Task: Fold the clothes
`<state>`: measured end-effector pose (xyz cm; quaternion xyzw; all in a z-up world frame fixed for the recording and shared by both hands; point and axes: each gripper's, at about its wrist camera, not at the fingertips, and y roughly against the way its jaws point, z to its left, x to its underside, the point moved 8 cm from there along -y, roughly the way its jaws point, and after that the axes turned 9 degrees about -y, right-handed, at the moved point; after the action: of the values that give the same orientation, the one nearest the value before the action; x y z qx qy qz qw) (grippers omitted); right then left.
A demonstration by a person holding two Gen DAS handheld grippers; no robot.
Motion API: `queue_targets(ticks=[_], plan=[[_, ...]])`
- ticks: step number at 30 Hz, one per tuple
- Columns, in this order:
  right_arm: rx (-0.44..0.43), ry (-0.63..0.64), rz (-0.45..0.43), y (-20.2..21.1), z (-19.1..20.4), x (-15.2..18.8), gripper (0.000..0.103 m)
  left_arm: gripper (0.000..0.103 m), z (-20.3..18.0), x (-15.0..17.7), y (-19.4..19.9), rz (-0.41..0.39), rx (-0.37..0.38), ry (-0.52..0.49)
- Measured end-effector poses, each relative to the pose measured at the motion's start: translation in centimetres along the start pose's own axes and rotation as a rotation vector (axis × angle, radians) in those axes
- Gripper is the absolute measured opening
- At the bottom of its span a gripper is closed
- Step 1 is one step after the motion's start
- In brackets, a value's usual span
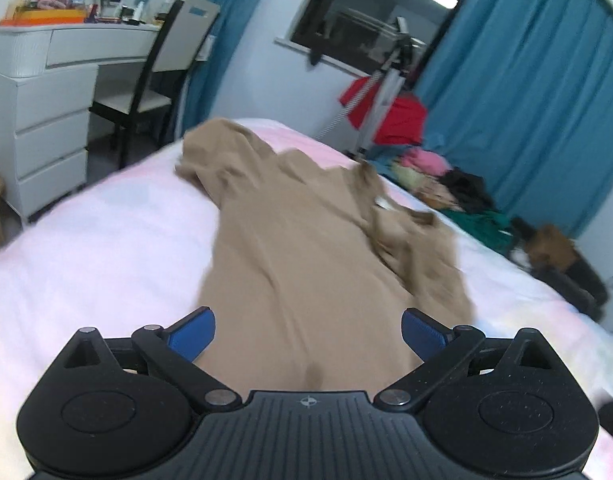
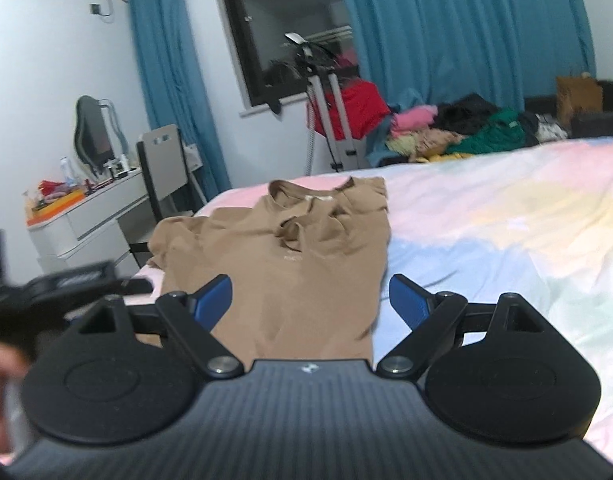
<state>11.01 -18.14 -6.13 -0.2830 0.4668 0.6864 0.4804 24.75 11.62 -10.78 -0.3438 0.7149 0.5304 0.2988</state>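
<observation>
A tan T-shirt (image 1: 302, 240) lies lengthwise on the bed, its hem toward me and its collar and sleeves bunched at the far end. My left gripper (image 1: 308, 330) hovers over the hem end, open, its blue pads (image 1: 192, 334) spread wide with only cloth below them. In the right wrist view the same T-shirt (image 2: 290, 256) has one side folded over, the collar at the far end. My right gripper (image 2: 310, 300) is open above the near hem, nothing between its fingers. The left gripper shows as a dark blur (image 2: 66, 280) at the left edge.
The bed (image 2: 506, 240) has a pastel sheet with bare room to the right of the shirt. Beyond it lie a pile of clothes (image 2: 458, 128), a metal stand (image 2: 330, 120) with a red garment, blue curtains, a white dresser (image 1: 42, 92) and a chair (image 1: 158, 72).
</observation>
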Motion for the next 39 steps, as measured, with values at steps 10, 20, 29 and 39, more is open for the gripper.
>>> queue_targets(ticks=[10, 20, 29, 39], plan=[[0.053, -0.003, 0.039, -5.0, -2.0, 0.7, 0.087, 0.096, 7.0, -5.4, -10.9, -0.076, -0.037, 0.134], [0.110, -0.018, 0.078, -12.1, -4.6, 0.2, 0.087, 0.049, 11.5, -10.4, -18.4, -0.138, -0.132, 0.148], [0.138, -0.061, 0.067, -11.6, -6.0, -0.2, 0.087, 0.008, 4.6, -14.7, -15.6, -0.214, -0.204, -0.236], [0.180, -0.110, 0.019, -9.8, -8.0, -1.6, 0.087, 0.008, -15.2, -12.5, -12.4, -0.264, 0.034, -0.564]])
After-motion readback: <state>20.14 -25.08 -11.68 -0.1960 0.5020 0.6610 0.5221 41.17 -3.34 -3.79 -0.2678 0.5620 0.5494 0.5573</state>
